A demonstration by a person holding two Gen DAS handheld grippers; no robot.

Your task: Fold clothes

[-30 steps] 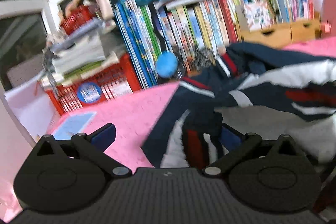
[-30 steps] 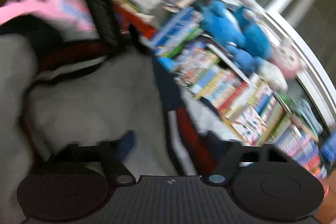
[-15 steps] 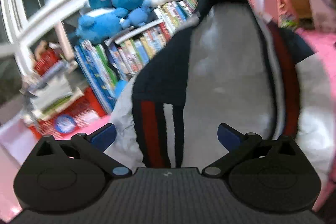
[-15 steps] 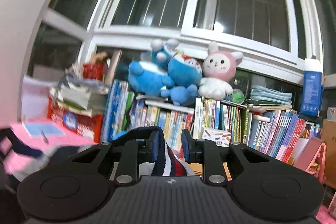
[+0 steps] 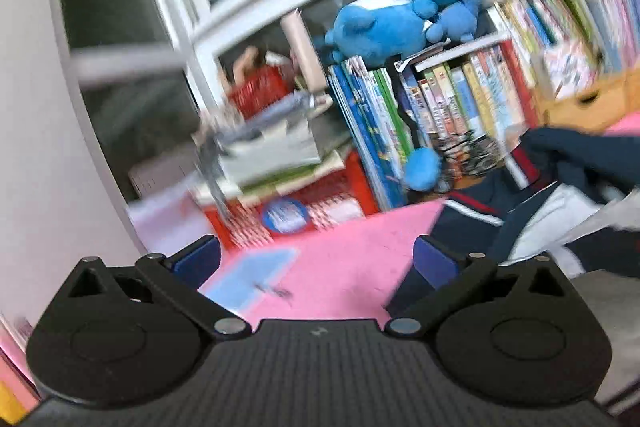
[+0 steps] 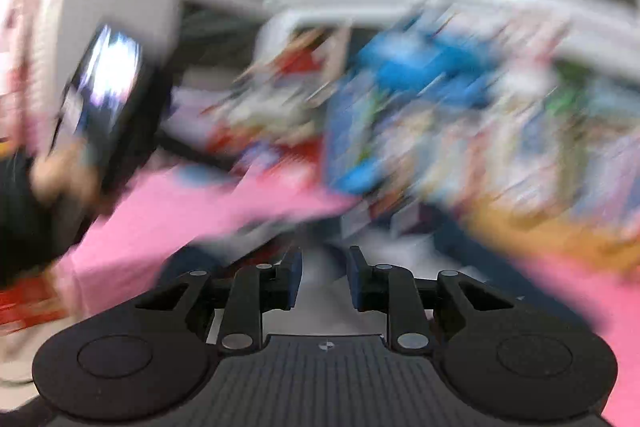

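Note:
The garment (image 5: pixel 560 187) is a navy jacket with red and white stripes and a pale grey lining. It lies bunched on the pink table (image 5: pixel 340 251) to the right of my left gripper (image 5: pixel 316 255), which is open with only bare table between its fingers. The right wrist view is badly blurred by motion. In it my right gripper (image 6: pixel 325 267) has its jaws drawn narrow, with pale grey cloth of the garment (image 6: pixel 384 239) pinched in the gap between them. At the far left of that view a hand (image 6: pixel 52 171) holds a dark device.
A shelf of upright books (image 5: pixel 440 99) runs behind the table, with blue plush toys (image 5: pixel 400 7) on top. A red basket (image 5: pixel 304 211) piled with papers stands at its left, and wooden drawers (image 5: pixel 588 103) at its right. A light blue sheet (image 5: pixel 256 271) lies on the table.
The right gripper closed on the jacket's striped edge, rose and now swings fast, blurring its view. The jacket that filled the left view has dropped away to the right; the left gripper stayed open.

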